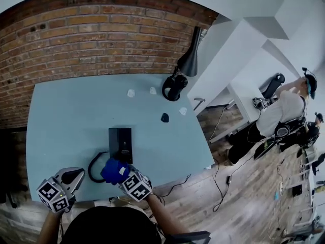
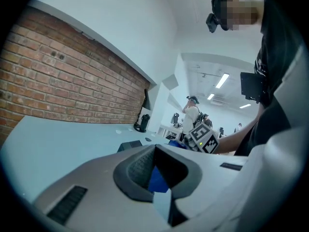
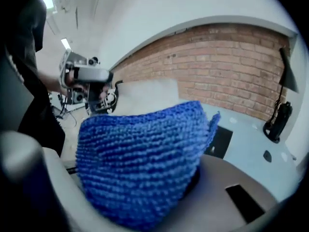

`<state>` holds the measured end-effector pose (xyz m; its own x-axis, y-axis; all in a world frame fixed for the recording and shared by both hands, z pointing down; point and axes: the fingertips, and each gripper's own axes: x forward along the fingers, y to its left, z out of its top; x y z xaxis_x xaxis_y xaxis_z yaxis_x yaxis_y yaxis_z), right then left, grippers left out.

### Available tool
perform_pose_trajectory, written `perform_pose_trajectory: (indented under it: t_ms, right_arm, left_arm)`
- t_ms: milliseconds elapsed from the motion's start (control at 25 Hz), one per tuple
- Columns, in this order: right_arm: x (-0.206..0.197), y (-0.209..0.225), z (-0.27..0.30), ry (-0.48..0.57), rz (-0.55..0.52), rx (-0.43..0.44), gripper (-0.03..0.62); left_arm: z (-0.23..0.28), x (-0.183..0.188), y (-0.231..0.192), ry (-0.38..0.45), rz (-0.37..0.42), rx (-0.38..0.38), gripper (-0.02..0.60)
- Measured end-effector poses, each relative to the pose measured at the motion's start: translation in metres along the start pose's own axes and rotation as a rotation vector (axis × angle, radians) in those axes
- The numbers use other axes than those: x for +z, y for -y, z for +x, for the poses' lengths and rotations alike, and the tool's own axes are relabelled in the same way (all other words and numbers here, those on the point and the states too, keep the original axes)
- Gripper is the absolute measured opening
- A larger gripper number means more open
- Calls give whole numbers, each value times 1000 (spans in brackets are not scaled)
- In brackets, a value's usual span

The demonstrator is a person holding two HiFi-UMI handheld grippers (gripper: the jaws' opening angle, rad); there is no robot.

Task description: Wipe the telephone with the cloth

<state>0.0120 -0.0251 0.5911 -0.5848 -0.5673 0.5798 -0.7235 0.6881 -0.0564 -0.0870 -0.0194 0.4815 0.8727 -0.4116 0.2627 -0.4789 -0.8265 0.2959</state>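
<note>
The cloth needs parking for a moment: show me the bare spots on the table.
Widest: table left of the phone, up to the brick wall. Also right of the phone. Crowded: far edge by the lamp and scraps; front edge by the cord.

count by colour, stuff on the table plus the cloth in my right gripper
black: 3 - telephone, lamp, small piece
white: 3 - scraps
blue: 1 - cloth
total: 7
</note>
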Motion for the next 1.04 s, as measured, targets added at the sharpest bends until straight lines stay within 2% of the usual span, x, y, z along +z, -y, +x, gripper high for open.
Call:
perform_pose_trajectory:
  t_ms: [160,320,440,520,600,800,1040]
  right_arm:
    - [87,0,-26,246,12,-79,78]
    - [120,-10,-35,354,36,-96,78]
    - [119,-25,-27,376,138,-16,78]
    - [113,-34,-21,360,160,14,78]
    - [109,-40,-18,337,152,22,78]
    - [97,-43,-13,322,235,58,78]
    - [90,-41,-9,302,266,57,78]
  left_arm:
    - [-9,28,-9,52,45,29,23]
    - [-12,37,-15,82,53,56,23]
    - [-7,28,-11,64,49,41,23]
    - [-6,22,-6,52,43,33,23]
    - [-7,19,-4,52,28,34,23]
    - [-7,8,-1,48,-1,31,23]
    - [-8,-2,-1,37,-24,31,23]
